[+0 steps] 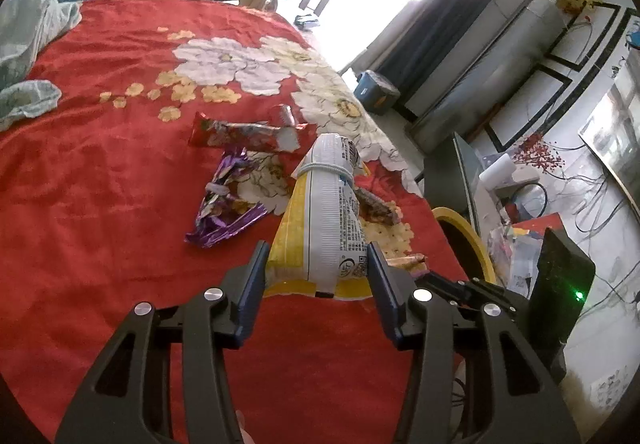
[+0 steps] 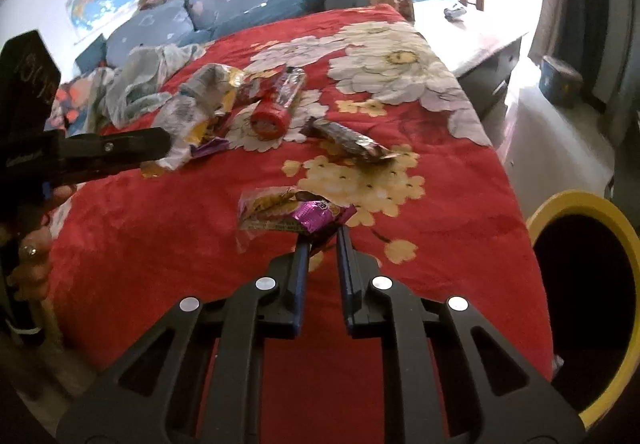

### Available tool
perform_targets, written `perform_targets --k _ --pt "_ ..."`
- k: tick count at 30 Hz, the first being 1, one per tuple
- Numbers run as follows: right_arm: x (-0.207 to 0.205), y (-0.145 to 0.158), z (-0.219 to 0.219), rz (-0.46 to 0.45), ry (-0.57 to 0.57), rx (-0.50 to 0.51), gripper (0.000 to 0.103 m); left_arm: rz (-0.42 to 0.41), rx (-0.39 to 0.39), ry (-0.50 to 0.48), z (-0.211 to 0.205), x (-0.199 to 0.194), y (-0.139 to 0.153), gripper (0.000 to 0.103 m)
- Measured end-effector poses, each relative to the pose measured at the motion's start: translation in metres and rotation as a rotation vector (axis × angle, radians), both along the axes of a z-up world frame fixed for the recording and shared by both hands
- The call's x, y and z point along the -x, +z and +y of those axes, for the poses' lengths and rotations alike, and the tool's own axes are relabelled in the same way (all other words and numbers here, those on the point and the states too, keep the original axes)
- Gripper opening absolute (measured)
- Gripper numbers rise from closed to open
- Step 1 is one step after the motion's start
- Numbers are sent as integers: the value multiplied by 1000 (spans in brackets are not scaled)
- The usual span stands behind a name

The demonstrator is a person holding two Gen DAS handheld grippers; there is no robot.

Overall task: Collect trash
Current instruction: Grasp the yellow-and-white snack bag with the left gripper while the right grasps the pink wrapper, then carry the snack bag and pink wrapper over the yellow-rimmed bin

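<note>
Red plush cloth with big white and yellow flowers (image 2: 168, 244) covers the table you are clearing, with a blue sofa behind it.

Your right gripper (image 2: 323, 242) has its fingers nearly together, pinching the near edge of the crumpled purple-and-clear snack wrapper (image 2: 294, 216) at twelve o'clock in the right wrist view. The round black bin with the yellow rim (image 2: 560, 206) stands off the table edge at three o'clock.

Your left gripper (image 1: 316, 264) has its fingers on either side of the tall white-and-yellow snack bag tied with white string (image 1: 332, 212). The pads sit against its sides, so I judge it gripped.

You seem to be at the pick-up step for both. Next, carry each piece over the bin's mouth before letting go.

The brown foil bar wrapper (image 2: 348, 142) and the red cylindrical tube (image 2: 270, 120) remain at twelve o'clock.
</note>
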State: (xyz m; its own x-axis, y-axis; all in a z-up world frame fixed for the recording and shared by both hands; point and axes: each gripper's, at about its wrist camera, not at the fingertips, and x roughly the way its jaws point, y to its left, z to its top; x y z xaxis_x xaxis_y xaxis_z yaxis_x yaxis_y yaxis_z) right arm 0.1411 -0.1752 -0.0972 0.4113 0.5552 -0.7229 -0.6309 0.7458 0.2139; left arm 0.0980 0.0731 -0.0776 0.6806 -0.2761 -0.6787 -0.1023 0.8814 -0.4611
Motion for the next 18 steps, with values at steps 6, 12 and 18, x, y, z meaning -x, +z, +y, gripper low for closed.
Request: perform_targets --k 6,12,18 --pt "0 7 -18 -3 -45 -27 7 -32 -18 -23 -10 2 13 46" --pt "-1 14 -33 -5 -81 -51 6 -48 -35 -50 -24 2 21 46" --pt "-1 24 -47 -21 -110 -80 6 -78 -65 -79 -40 3 33 46"
